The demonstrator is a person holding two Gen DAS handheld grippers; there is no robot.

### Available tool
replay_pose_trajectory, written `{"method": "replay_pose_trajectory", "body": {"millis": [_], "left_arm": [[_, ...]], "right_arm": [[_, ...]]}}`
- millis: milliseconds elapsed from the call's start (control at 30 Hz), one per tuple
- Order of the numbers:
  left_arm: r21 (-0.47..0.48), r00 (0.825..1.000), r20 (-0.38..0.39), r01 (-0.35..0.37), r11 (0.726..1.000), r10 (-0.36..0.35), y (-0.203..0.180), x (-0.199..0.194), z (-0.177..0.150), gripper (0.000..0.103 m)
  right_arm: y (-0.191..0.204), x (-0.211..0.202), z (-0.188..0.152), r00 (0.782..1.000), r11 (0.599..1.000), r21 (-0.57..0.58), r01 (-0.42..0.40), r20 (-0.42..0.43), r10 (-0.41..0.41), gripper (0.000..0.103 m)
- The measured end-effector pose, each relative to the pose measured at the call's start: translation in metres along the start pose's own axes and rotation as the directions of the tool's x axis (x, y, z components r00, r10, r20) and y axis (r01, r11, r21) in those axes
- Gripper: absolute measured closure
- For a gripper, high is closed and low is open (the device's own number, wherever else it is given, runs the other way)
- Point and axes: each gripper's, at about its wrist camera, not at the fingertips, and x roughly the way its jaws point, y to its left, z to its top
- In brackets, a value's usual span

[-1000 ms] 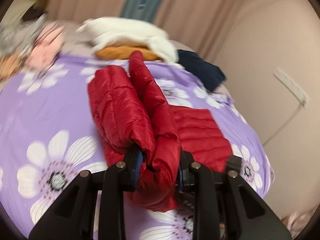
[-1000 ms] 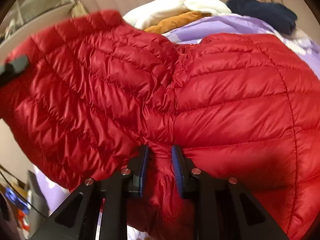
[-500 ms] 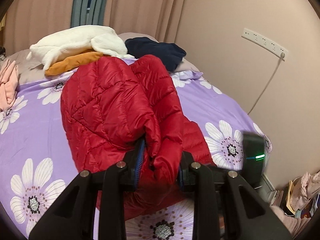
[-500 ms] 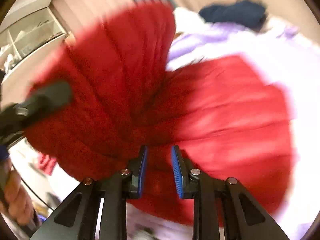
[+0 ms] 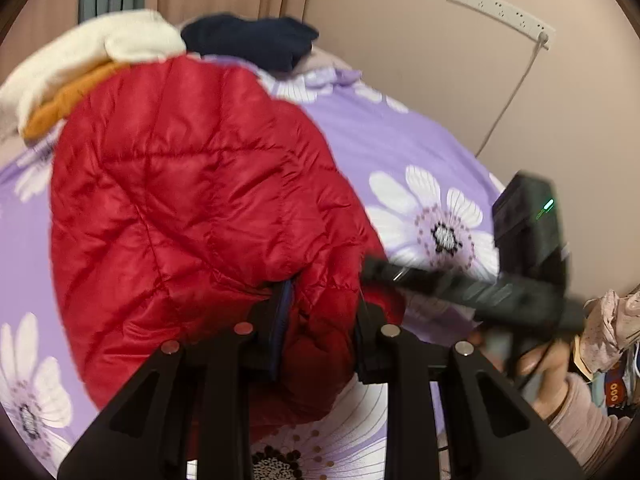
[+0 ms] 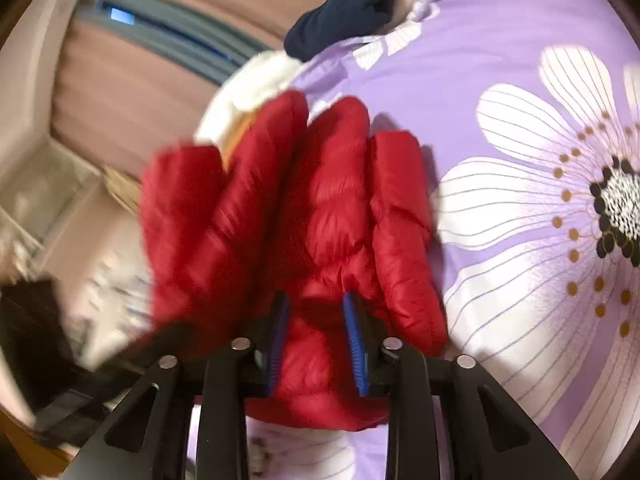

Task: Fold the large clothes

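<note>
Red quilted puffer jacket lies bunched on the purple flowered bedspread, directly ahead of both grippers; the left gripper clamps a thick fold to carry it over; the right gripper, jaws opening around the padding, appears to be letting go.

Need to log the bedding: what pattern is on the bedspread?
Purple bedspread with large white daisy-like flowers; clearest in the right wrist view.

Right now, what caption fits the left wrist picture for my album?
Left gripper pinching a puffy red jacket over the purple flowered bedspread.
</note>
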Motion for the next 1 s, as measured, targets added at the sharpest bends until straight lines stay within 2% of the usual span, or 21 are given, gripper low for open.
{"method": "replay_pose_trajectory", "body": {"millis": [33,67,100,267,300,367,467,533,567,600,700,767,833,933,1000], "left_arm": [[-0.003,1.0,-0.015,0.017,1.0,-0.017,0.002,0.003,-0.001,0.077],[-0.001,0.999,-0.018,0.026,1.0,-0.026,0.002,0.004,-0.001,0.077],[0.006,0.999,-0.019,0.028,1.0,-0.028,0.002,0.004,-0.001,0.077],[0.028,0.999,-0.033,0.03,0.999,-0.029,0.0,0.004,-0.003,0.076],[0.033,0.999,-0.034,0.029,0.999,-0.028,-0.001,0.004,-0.003,0.076],[0.038,0.999,-0.036,0.027,0.999,-0.026,0.001,0.002,-0.002,0.076],[0.041,0.999,-0.036,0.022,0.999,-0.02,0.0,0.003,-0.003,0.076],[0.043,0.999,-0.038,0.023,0.999,-0.021,0.001,0.002,-0.003,0.076],[0.046,0.999,-0.04,0.021,0.999,-0.02,-0.002,0.003,-0.003,0.076],[0.051,0.999,-0.039,0.016,0.999,-0.014,-0.004,0.004,-0.002,0.076],[0.049,0.999,-0.039,0.014,0.999,-0.012,-0.006,0.006,0.001,0.075],[0.04,0.999,-0.039,0.018,0.999,-0.016,-0.005,0.005,0.003,0.074],[0.022,0.999,-0.039,0.03,0.999,-0.029,-0.004,0.001,0.006,0.073],[-0.001,0.996,-0.023,0.091,0.996,-0.091,-0.002,-0.017,0.013,0.072],[0.003,0.99,0.005,0.144,0.99,-0.144,-0.003,-0.035,0.017,0.07]], "right_arm": [[0.0,-0.005,-0.003,0.998,0.998,0.029,-0.054,0.019,0.053,0.054],[-0.002,-0.005,0.0,0.995,0.994,0.052,-0.097,0.029,0.095,0.042],[-0.003,-0.003,0.005,0.991,0.989,0.067,-0.132,0.028,0.13,0.039],[0.029,0.034,0.022,0.976,0.978,0.013,-0.209,-0.051,0.209,0.039],[0.029,0.031,0.02,0.975,0.977,-0.005,-0.214,-0.069,0.213,0.038],[0.043,0.046,0.025,0.978,0.981,-0.041,-0.189,-0.099,0.184,0.035],[0.058,0.052,0.029,0.973,0.974,-0.07,-0.213,-0.11,0.205,0.034],[0.061,0.047,0.027,0.979,0.977,-0.108,-0.183,-0.11,0.171,0.034],[0.066,0.048,0.027,0.983,0.978,-0.137,-0.159,-0.11,0.145,0.038],[0.068,0.043,0.024,0.986,0.976,-0.164,-0.142,-0.113,0.124,0.054],[0.078,0.039,0.018,0.992,0.967,-0.242,-0.083,-0.11,0.057,0.079],[0.084,0.036,0.017,0.996,0.958,-0.281,-0.058,-0.088,0.035,0.086],[0.084,0.029,0.017,0.997,0.955,-0.291,-0.056,-0.063,0.039,0.089],[0.079,0.01,0.02,0.993,0.959,-0.258,-0.117,-0.026,0.114,0.09],[0.073,0.005,0.027,0.991,0.963,-0.236,-0.129,0.011,0.135,0.09]]}}
